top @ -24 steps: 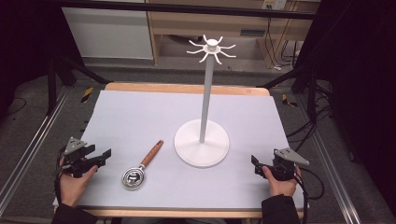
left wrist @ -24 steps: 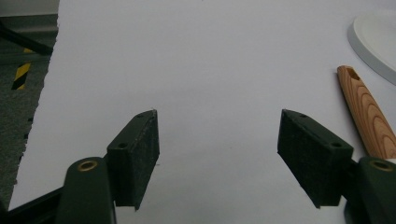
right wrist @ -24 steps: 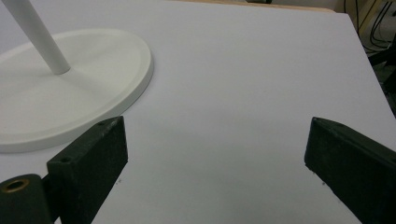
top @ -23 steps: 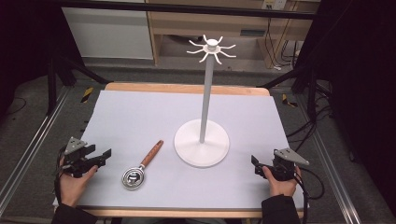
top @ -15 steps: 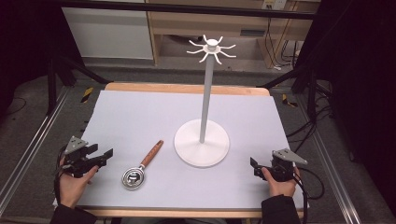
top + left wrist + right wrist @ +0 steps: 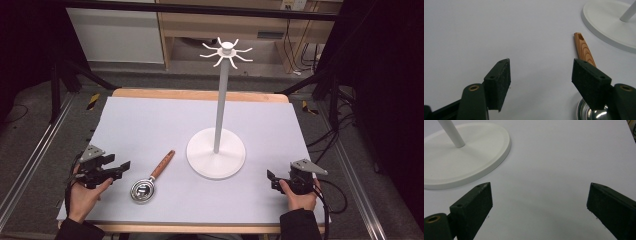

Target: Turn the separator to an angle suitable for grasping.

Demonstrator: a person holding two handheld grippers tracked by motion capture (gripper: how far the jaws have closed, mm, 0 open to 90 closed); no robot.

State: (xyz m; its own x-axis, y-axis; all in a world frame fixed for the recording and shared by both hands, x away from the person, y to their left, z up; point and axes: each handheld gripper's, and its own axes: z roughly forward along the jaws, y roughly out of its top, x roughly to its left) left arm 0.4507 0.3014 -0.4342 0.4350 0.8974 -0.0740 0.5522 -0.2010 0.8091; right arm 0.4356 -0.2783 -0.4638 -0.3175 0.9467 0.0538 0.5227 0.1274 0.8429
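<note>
Left gripper sits beside the scoop, jaws apart and empty. Right gripper rests near the stand, jaws apart too.

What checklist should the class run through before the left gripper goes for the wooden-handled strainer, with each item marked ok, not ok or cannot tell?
1. Left gripper open, nothing between its jaws: ok.
2. Right gripper open and empty, apart from the white hook stand: ok.
3. Strainer lies flat on the grey mat, wooden handle free of the stand's base: ok.
4. Left gripper lined up on the handle: not ok; the handle sits off by one jaw, not between the two.
5. Hooks on top of the stand bare: ok.
6. Hole in the handle's end wide enough for a hook: cannot tell.
</note>
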